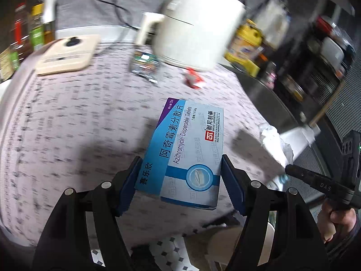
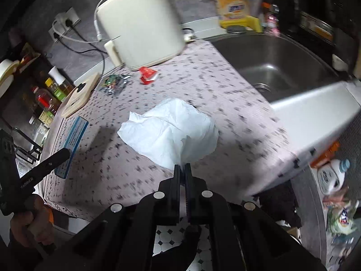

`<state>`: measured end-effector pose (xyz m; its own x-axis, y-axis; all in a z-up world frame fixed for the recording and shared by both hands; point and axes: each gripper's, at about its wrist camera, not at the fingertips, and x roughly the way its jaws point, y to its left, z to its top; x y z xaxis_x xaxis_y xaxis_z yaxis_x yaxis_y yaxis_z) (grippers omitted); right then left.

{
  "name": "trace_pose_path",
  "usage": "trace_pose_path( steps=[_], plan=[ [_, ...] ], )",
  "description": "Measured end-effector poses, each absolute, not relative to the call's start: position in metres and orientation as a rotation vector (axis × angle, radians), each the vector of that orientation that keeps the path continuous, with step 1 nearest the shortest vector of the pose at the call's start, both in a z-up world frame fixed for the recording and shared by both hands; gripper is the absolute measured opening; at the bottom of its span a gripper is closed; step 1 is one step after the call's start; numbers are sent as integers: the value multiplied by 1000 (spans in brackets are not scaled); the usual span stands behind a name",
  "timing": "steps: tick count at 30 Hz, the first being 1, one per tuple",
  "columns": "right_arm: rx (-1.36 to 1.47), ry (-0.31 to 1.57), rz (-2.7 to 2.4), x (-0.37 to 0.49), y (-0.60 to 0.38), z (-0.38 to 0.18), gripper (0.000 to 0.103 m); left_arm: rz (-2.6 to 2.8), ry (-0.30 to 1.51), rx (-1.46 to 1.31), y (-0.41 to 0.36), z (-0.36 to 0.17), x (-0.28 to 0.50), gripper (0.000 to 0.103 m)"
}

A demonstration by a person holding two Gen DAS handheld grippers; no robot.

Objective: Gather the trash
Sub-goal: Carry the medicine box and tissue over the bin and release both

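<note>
Left tongs (image 1: 180, 180) squeeze a blue and white cardboard pill box (image 1: 187, 149) above the speckled table (image 1: 79, 124). Right tongs (image 2: 182, 169) pinch a crumpled white tissue (image 2: 171, 131), hanging just ahead.

Two downward wrist views, shared counter (image 1: 67, 117)

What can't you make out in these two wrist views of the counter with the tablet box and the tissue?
- Green foil wrapper, left wrist view: motion blur smears its print.
- Red wrapper, both views: too small and blurred to read.
- Yellow jug, right wrist view: top cut off by the edge.
- Tablet box: contents hidden, carton closed in the left gripper.
- Tissue: the right gripper covers its pinched end.
</note>
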<state>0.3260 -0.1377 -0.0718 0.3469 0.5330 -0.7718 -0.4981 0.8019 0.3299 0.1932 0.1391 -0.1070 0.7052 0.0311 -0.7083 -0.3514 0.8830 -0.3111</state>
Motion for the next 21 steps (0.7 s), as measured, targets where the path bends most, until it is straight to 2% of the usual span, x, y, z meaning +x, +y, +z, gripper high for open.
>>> trace_pose_path(
  steps=[10,21],
  plan=[
    [133,1053,524,294,-256,-96,5,8,823,-347,28,-109,223,69],
    [195,1142,381,252,-355,-143,5,-129,902,-283,-59,-131,216,69]
  ],
)
